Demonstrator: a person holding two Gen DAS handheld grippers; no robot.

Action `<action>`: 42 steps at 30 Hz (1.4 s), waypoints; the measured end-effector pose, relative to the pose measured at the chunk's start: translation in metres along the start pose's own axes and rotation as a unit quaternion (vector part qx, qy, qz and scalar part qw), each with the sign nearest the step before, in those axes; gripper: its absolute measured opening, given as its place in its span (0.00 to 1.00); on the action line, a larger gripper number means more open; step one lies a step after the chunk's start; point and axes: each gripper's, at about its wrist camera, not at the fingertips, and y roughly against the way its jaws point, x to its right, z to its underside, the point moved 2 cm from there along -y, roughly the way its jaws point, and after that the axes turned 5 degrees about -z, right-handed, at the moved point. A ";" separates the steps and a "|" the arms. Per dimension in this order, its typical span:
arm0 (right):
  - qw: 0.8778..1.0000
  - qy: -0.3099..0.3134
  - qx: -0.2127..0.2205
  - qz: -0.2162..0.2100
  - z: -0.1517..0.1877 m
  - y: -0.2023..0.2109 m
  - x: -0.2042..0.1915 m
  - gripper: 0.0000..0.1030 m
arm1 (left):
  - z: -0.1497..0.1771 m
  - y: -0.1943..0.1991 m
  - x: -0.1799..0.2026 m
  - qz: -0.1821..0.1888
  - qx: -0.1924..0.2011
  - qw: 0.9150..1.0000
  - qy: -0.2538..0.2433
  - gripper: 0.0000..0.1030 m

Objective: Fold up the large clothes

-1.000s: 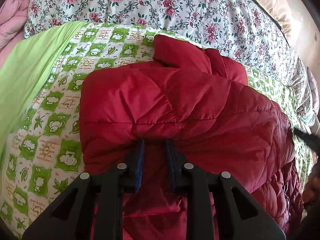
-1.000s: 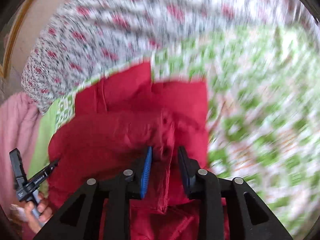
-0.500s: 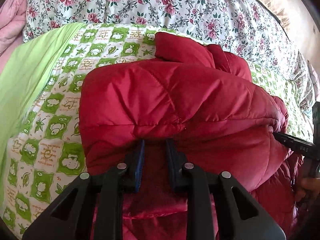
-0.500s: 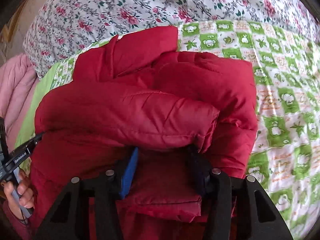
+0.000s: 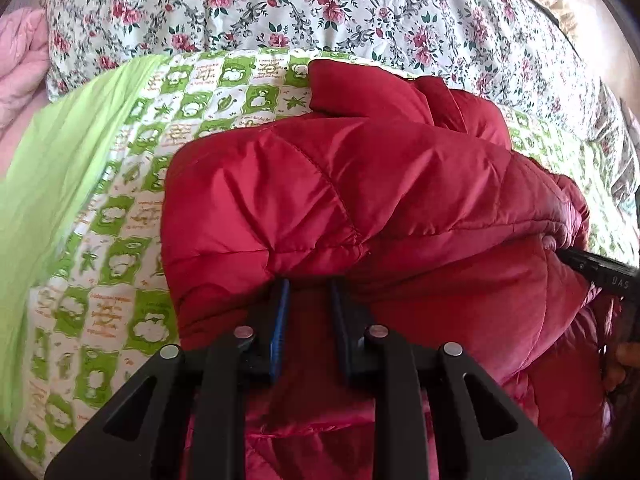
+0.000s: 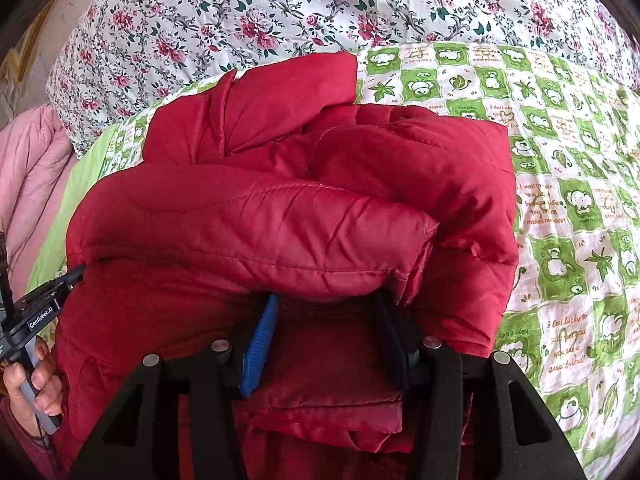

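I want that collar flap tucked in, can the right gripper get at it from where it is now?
Probably yes: the right gripper is open, and the collar flap lies exposed on top of the red jacket, with only puffy folds between.

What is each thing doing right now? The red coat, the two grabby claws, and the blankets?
Red puffy jacket: folded over itself into a bundle, lying on the bed.
Left gripper: narrowly apart, jacket fabric between its fingers.
Right gripper: open wide, tips tucked under the top fold.
Green checked blanket: spread flat under the jacket.
Flowered quilt: bunched up behind the jacket.
Pink quilt: crumpled at the side.
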 end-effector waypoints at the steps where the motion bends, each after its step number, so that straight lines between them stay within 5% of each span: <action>1: 1.000 0.001 0.000 0.002 -0.001 0.001 -0.001 0.49 | 0.001 0.002 0.001 -0.007 0.000 1.000 -0.008 0.20; 5: 1.000 0.004 0.000 0.011 0.000 0.007 -0.004 0.48 | 0.006 0.014 -0.001 -0.028 -0.003 0.999 -0.017 0.23; 9: 1.000 0.009 0.019 0.019 0.004 0.033 -0.013 0.51 | 0.010 0.035 -0.014 -0.001 -0.009 1.000 0.013 0.23; 25: 0.998 -0.018 0.029 -0.055 0.073 0.123 -0.018 0.52 | 0.082 0.116 -0.069 0.039 -0.025 0.993 0.110 0.24; 42: 0.996 -0.042 0.039 -0.064 0.131 0.189 -0.007 0.57 | 0.148 0.162 -0.093 0.042 -0.057 0.990 0.123 0.28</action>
